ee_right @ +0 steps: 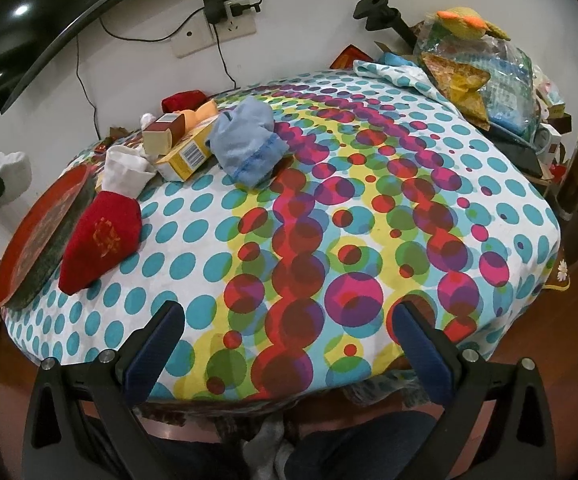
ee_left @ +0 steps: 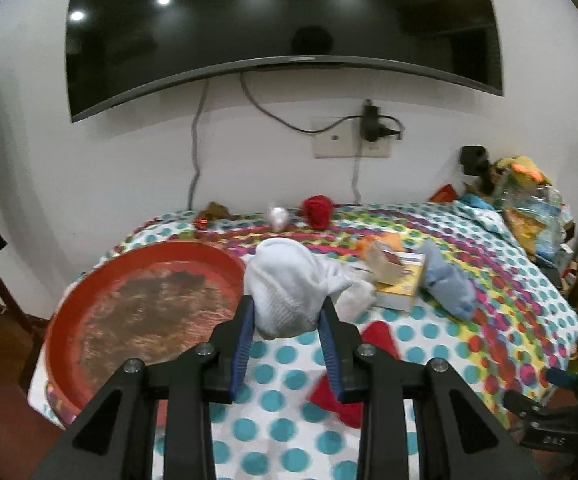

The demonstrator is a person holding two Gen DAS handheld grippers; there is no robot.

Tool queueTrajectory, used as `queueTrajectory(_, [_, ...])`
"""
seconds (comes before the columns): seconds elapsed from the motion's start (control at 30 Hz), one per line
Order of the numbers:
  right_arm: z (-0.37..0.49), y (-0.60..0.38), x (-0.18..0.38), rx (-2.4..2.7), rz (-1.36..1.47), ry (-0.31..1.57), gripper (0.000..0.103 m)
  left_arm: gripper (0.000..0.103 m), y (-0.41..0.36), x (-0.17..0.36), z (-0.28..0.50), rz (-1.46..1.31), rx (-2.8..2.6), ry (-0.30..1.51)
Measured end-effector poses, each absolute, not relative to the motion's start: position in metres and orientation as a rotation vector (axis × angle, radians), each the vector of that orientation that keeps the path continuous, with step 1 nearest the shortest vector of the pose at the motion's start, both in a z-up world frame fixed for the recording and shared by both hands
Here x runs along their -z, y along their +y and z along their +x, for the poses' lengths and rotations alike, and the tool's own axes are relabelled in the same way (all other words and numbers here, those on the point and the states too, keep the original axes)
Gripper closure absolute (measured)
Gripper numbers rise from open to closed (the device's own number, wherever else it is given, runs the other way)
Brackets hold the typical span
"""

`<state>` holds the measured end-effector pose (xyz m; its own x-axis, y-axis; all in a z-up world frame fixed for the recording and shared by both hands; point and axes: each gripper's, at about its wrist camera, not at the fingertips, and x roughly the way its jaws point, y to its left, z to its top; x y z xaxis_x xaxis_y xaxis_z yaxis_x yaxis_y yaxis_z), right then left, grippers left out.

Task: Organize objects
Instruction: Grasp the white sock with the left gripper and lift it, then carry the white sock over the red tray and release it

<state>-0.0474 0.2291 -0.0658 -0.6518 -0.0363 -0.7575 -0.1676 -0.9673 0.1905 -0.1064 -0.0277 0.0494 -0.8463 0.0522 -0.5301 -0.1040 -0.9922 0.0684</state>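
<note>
Carrying step: left hand-held gripper (ee_left: pixel 287 320) clenched on white sock (ee_left: pixel 285 284), raised above desk (ee_left: pixel 489 320) just beside red tray (ee_left: pixel 89 304). Right hand-held gripper (ee_right: pixel 289 344) released, empty. Next, probably: swing over tray, lower, let go.

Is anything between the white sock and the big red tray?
Nothing visible is. The left gripper holds the white sock up off the cloth, right beside the red tray. The tray's near rim is bare, and the other things lie on the sock's far side.
</note>
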Motion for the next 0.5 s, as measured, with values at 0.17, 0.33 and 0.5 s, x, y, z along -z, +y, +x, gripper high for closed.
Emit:
queueTrajectory(0.17, [-0.047, 0.228, 0.066, -2.768, -1.278, 0.373, 0.0, 0.071, -0.059, -0.053, -0.118, -0.865, -3.009, 0.175])
queueTrajectory(0.33, [-0.047, 0.225, 0.067, -2.765, -1.287, 0.366, 0.0, 0.071, -0.094, -0.049, -0.133, -0.914, -3.08, 0.2])
queueTrajectory(0.5, [-0.049, 0.222, 0.072, -2.761, -1.309, 0.352, 0.0, 0.071, -0.132, -0.041, -0.146, -0.985, -3.141, 0.218])
